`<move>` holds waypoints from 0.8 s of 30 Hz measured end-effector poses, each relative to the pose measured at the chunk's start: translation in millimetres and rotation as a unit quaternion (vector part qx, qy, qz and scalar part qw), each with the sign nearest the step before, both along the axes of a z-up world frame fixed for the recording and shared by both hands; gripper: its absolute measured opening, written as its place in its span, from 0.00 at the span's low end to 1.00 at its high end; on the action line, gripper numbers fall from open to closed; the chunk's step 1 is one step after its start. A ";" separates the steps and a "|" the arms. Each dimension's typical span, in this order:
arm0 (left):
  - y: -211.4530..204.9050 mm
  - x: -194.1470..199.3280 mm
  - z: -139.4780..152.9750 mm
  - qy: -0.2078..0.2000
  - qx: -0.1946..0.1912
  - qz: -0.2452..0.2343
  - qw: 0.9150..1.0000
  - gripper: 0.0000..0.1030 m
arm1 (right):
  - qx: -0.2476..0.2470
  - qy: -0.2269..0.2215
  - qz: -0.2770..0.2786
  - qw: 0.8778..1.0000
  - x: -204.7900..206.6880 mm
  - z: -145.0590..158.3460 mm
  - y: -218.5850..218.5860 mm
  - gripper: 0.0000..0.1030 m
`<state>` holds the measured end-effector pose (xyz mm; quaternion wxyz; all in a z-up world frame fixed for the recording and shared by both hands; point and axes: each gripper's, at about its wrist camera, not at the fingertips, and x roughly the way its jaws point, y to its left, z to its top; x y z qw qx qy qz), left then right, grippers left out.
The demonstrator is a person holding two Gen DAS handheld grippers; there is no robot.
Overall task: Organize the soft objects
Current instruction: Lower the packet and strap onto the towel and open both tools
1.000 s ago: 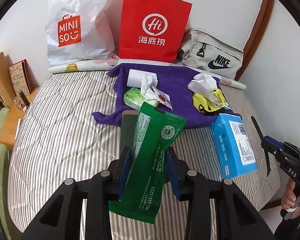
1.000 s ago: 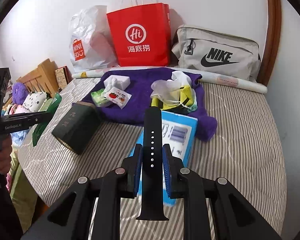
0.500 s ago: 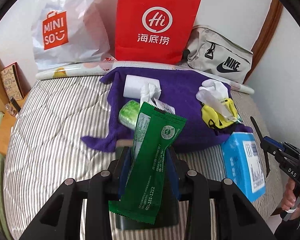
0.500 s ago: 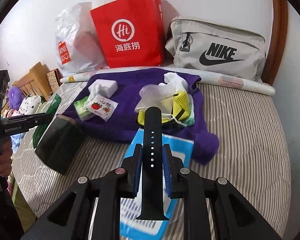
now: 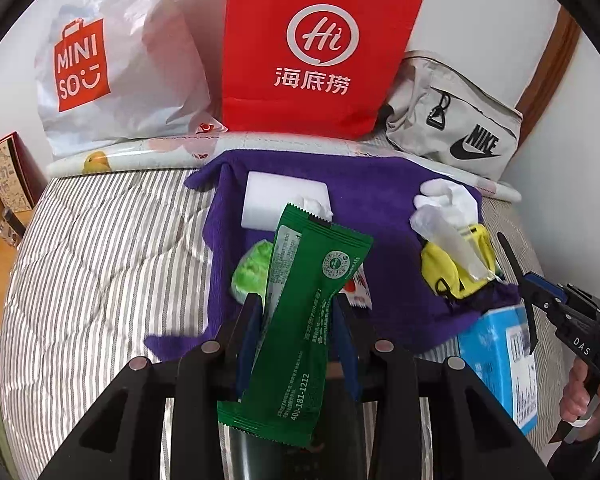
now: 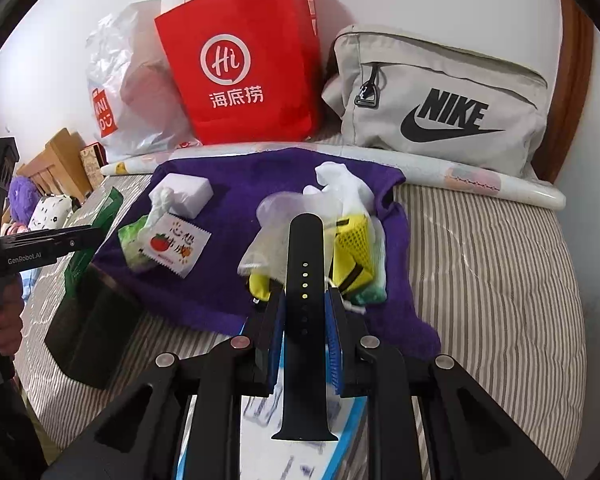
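My left gripper (image 5: 296,308) is shut on a green foil packet (image 5: 312,280), held upright over the near edge of the purple towel (image 5: 372,200). On the towel lie a white tissue pack (image 5: 284,200), a light green pouch (image 5: 252,272), a small tomato-print sachet (image 6: 176,246) and a yellow mesh bag (image 5: 456,268) under clear plastic. My right gripper (image 6: 305,300) is shut on a black watch strap (image 6: 304,248) that stands up in front of the yellow mesh bag (image 6: 352,256). Below it lies a blue box (image 6: 260,412).
A dark green box (image 6: 92,332) sits on the striped bed cover (image 6: 480,280) left of the towel. At the back stand a white Miniso bag (image 5: 112,72), a red paper bag (image 5: 316,52) and a grey Nike bag (image 6: 440,104) behind a rolled mat (image 6: 480,180). Wooden furniture (image 6: 56,160) stands at the left.
Both grippers have moved forward toward the purple towel, which now looks larger. The dark green box has slid under the left gripper. Both grips are unchanged.
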<state>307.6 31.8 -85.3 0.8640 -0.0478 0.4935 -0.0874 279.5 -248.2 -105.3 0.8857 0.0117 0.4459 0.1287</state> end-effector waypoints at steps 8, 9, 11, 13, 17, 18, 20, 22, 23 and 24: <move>-1.1 26.7 -6.0 0.005 -0.003 -0.001 1.000 0.33 | -0.006 -0.003 0.008 1.000 26.9 -0.2 7.7 0.19; -1.1 29.4 -6.7 0.006 -0.004 -0.001 1.000 0.33 | -0.007 -0.004 0.010 1.000 29.6 0.0 8.6 0.19; -2.2 34.2 -8.3 0.006 -0.006 -0.002 1.000 0.33 | -0.010 -0.006 0.015 1.000 35.5 0.2 11.2 0.19; -4.0 39.9 -9.9 0.008 -0.008 -0.003 1.000 0.33 | -0.013 -0.008 0.018 1.000 40.8 0.0 13.4 0.19; -8.2 50.9 -13.1 0.011 -0.010 -0.008 1.000 0.33 | -0.015 -0.003 0.020 1.000 52.5 -2.8 16.4 0.19; -9.1 53.8 -14.0 0.012 -0.010 -0.009 1.000 0.33 | -0.016 -0.002 0.020 1.000 55.6 -3.8 16.6 0.19; -11.0 60.2 -15.9 0.014 -0.011 -0.010 1.000 0.33 | -0.016 0.003 0.020 1.000 61.6 -6.4 16.6 0.19; -12.6 66.8 -18.6 0.017 -0.013 -0.012 1.000 0.33 | -0.017 0.007 0.019 1.000 66.6 -8.8 16.4 0.19; -13.1 69.0 -19.5 0.018 -0.013 -0.012 1.000 0.33 | -0.018 0.009 0.019 1.000 69.8 -10.7 16.6 0.19; -14.0 71.6 -20.8 0.019 -0.013 -0.013 1.000 0.33 | -0.019 0.010 0.020 1.000 72.2 -12.4 17.3 0.19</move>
